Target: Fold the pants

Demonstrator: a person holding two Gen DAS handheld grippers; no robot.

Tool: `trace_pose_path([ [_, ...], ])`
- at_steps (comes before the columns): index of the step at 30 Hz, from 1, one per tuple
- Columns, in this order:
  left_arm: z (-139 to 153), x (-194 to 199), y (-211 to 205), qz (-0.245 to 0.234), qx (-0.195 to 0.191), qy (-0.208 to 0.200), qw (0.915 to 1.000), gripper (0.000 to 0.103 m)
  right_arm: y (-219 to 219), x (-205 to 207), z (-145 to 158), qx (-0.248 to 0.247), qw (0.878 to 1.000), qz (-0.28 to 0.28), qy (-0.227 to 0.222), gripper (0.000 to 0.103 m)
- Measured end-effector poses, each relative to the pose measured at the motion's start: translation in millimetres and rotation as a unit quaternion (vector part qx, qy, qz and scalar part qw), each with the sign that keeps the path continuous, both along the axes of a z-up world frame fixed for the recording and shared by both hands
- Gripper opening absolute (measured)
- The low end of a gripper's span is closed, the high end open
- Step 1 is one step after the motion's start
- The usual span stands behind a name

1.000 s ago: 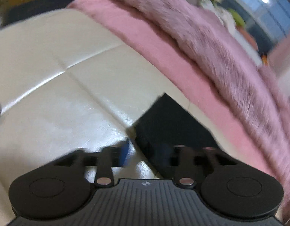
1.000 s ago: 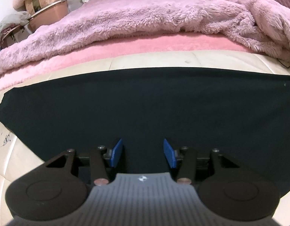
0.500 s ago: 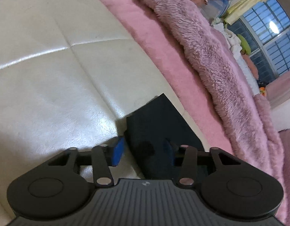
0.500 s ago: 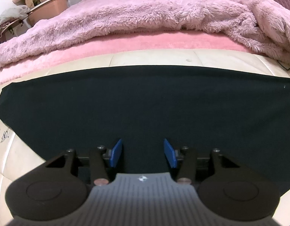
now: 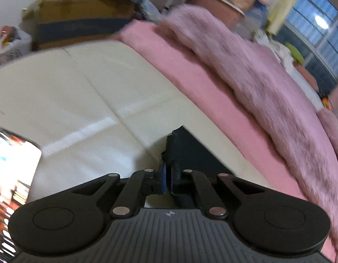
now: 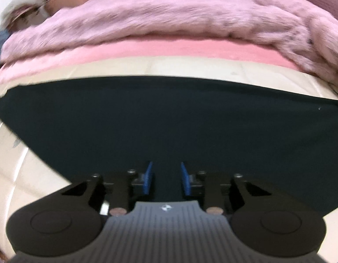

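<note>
**Both grippers close on the black pants at the near edge**

Since the earlier frames, the left gripper (image 5: 168, 178) has brought its blue pads from well apart to nearly together, and the corner of the black pants (image 5: 186, 151) that lay flat on the cream leather surface (image 5: 81, 100) now stands puckered between them. In the left wrist view the jaws are clamped on that corner, which rises just ahead of the pads. Only a small bite of cloth shows in the grip, so the corner may slip out if it is pulled hard. A pink sheet (image 5: 191, 72) and a fluffy pink blanket (image 5: 267, 83) run along the far side, and a lit phone screen (image 5: 13, 175) lies at the left edge; a wide swing could drag cloth over it.

In the right wrist view the right gripper (image 6: 165, 180) has narrowed, and its jaws are closing with a clear gap left. The black pants (image 6: 169, 118) spread wide across the cream leather surface (image 6: 19, 175), and dark cloth fills the gap, but whether the pads press on it cannot be told. If the right side lifts before it bites, one corner rises alone and the fold skews. The fluffy pink blanket (image 6: 169, 17) lies close behind the far hem and could snag a fold carried too far.
</note>
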State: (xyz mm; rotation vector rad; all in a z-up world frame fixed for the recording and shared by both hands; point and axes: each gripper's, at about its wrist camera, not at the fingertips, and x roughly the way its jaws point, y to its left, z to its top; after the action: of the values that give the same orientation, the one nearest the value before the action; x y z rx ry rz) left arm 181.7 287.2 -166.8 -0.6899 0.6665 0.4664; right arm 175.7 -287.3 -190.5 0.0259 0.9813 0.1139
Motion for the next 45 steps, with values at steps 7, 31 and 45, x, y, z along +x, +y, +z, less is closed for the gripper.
trace_pose_path([
  [7,56.6,-35.2,17.9,-0.014,0.044,-0.052,0.9976,0.003,55.2,-9.8,-12.7,0.017,0.998,0.063,0.025,0.015],
  [31,25.5,-29.6,-369.2,-0.475,0.232,-0.040,0.8479,0.003,-7.1,-49.7,19.6,0.107,0.994,-0.014,-0.028,0.015],
  [45,-0.8,-22.5,-335.5,-0.536,0.043,-0.002,0.8429,0.048,-3.8,-55.4,-0.4,0.182,0.983,-0.021,-0.012,0.018],
])
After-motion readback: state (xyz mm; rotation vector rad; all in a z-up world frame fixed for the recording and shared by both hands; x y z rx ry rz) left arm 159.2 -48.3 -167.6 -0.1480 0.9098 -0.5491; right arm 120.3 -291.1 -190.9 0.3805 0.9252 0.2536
